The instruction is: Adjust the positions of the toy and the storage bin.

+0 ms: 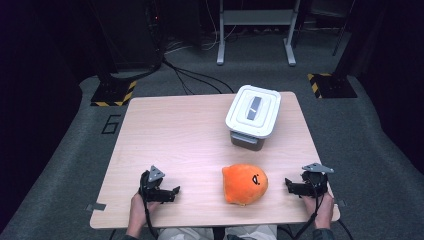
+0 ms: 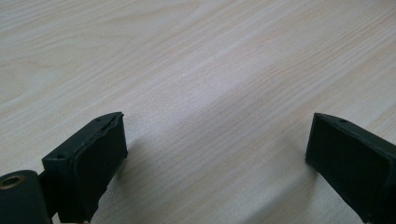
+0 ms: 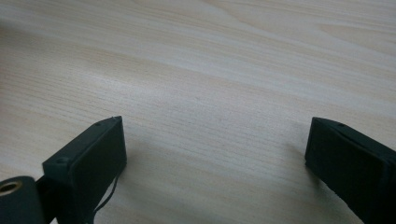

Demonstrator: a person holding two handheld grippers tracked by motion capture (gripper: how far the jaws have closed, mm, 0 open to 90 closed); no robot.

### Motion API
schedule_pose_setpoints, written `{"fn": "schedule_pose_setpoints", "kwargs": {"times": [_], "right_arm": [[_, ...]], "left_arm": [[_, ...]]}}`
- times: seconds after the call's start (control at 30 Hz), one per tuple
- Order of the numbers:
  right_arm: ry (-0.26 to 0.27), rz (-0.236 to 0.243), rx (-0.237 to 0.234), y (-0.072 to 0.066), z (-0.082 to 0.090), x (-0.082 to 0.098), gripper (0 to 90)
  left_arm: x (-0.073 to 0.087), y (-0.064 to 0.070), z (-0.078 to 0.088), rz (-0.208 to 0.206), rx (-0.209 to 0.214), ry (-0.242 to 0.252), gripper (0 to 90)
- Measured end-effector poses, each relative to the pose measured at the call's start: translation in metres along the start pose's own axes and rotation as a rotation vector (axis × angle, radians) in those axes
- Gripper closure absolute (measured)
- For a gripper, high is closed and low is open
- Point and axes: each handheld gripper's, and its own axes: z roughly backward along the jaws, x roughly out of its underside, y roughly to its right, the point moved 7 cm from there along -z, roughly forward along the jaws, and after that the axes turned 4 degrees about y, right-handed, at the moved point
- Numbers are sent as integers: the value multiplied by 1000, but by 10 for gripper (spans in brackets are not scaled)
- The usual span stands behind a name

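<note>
An orange plush toy (image 1: 244, 183) with a small black face mark lies near the table's front edge, between both hands. A white lidded box (image 1: 253, 114) with a grey handle stands behind it, toward the far right. My left gripper (image 1: 175, 191) rests on the table to the toy's left, jaws wide apart with nothing between them. My right gripper (image 1: 287, 184) rests to the toy's right, also open and empty. In the left gripper view the gripper (image 2: 217, 147) faces bare wood; the right gripper view shows its gripper (image 3: 215, 144) over bare wood too.
The light wooden table (image 1: 175, 135) has bare room across its left half and middle. Grey carpet surrounds it, with black cables (image 1: 192, 75), a white stand's legs (image 1: 255, 40) and yellow-black striped bases (image 1: 115, 92) beyond the far edge.
</note>
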Motion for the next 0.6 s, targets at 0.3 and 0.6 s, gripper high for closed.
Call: {"fn": "schedule_pose_setpoints", "kwargs": {"times": [0.3,0.6], "right_arm": [[1,-2,-3,-1,0,0,47],[-10,5,-7,-1,0,-1,50]], "left_arm": [[-1,-1,-1,16,-16,7,52],[-1,-1,-1,23,-32,10,52]]}}
